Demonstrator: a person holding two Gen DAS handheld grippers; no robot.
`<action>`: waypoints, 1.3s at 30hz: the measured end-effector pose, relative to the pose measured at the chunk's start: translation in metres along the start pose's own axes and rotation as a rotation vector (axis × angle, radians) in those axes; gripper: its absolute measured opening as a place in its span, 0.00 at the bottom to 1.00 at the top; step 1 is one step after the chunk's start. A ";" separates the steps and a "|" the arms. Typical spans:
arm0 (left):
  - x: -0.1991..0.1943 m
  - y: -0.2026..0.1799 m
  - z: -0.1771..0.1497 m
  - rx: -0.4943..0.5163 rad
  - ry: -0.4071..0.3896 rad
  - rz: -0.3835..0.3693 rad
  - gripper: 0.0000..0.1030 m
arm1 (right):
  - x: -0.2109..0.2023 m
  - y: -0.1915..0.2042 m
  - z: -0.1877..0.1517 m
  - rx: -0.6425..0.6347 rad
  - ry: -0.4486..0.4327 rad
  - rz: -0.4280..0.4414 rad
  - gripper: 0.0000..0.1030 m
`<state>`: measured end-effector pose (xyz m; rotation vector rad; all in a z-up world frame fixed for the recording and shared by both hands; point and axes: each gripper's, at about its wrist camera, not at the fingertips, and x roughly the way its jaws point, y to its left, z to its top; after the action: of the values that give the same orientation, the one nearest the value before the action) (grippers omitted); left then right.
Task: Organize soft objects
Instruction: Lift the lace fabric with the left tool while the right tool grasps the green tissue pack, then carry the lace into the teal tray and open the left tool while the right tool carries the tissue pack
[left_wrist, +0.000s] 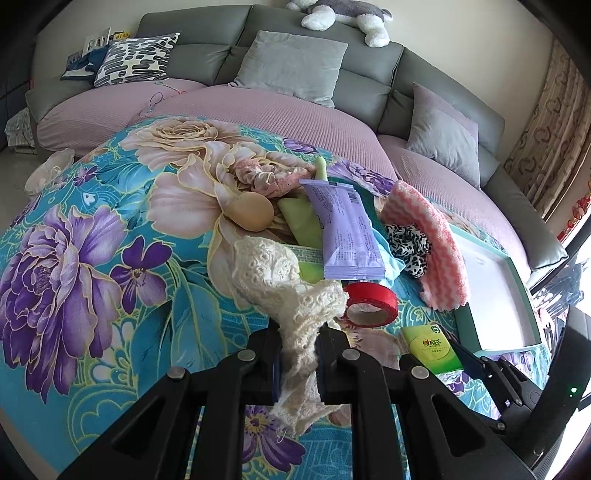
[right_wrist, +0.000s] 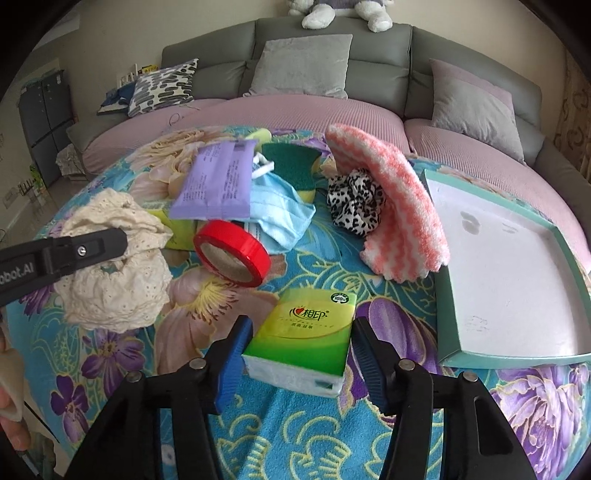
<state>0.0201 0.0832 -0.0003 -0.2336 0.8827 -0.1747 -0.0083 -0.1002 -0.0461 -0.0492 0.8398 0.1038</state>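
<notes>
My left gripper (left_wrist: 297, 363) is shut on a cream lace cloth (left_wrist: 291, 280), which hangs bunched over the floral table; the cloth also shows in the right wrist view (right_wrist: 118, 291) with the left gripper's finger (right_wrist: 92, 249) across it. My right gripper (right_wrist: 301, 360) is open, its blue pads on either side of a green tissue pack (right_wrist: 306, 332) lying on the table; I cannot tell if they touch it. The pack also shows in the left wrist view (left_wrist: 430, 347).
A pile lies mid-table: red tape roll (right_wrist: 232, 253), purple wipes pack (right_wrist: 218, 181), blue face mask (right_wrist: 280, 218), leopard scrunchie (right_wrist: 354, 203), pink striped cloth (right_wrist: 391, 206), green sponge (right_wrist: 291, 162). A teal-rimmed white tray (right_wrist: 448, 314) sits at right. A sofa with cushions (right_wrist: 306, 62) stands behind.
</notes>
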 end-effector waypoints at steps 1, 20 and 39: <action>-0.001 -0.001 0.000 0.002 -0.002 0.001 0.14 | -0.001 0.001 0.002 -0.002 -0.004 0.002 0.56; -0.012 -0.020 0.006 0.051 -0.040 -0.002 0.14 | -0.029 -0.016 0.008 0.015 -0.068 0.007 0.54; -0.047 -0.101 0.045 0.231 -0.119 -0.033 0.15 | -0.100 -0.082 0.052 0.117 -0.226 -0.146 0.54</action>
<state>0.0206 0.0040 0.0899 -0.0421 0.7337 -0.2886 -0.0264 -0.1842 0.0633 0.0115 0.6125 -0.0766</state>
